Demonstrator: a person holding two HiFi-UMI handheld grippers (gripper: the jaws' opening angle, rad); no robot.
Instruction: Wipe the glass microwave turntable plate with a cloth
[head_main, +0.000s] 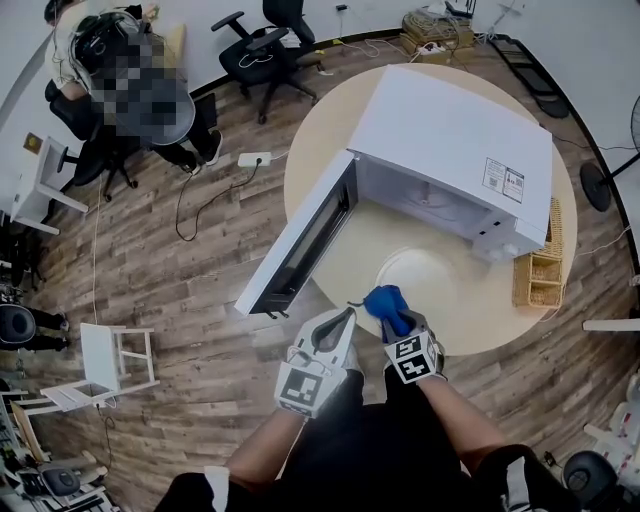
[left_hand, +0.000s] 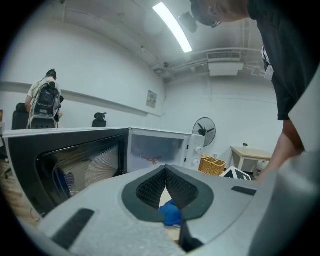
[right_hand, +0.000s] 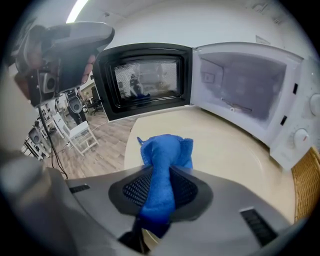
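Observation:
The glass turntable plate (head_main: 422, 276) lies flat on the round table (head_main: 320, 150), in front of the open white microwave (head_main: 455, 135). My right gripper (head_main: 396, 318) is shut on a blue cloth (head_main: 386, 298) and holds it just above the plate's near-left rim. In the right gripper view the cloth (right_hand: 165, 150) bulges out past the shut jaws of my right gripper (right_hand: 161, 176). My left gripper (head_main: 346, 312) hovers beside it, over the table's near edge. In the left gripper view my left gripper (left_hand: 165, 174) has its jaws pressed together with nothing between them.
The microwave door (head_main: 300, 240) swings out to the left past the table edge. A wicker basket (head_main: 535, 275) stands at the table's right. On the wooden floor are a white stool (head_main: 115, 360), office chairs (head_main: 265, 45) and a seated person (head_main: 130, 80) at the far left.

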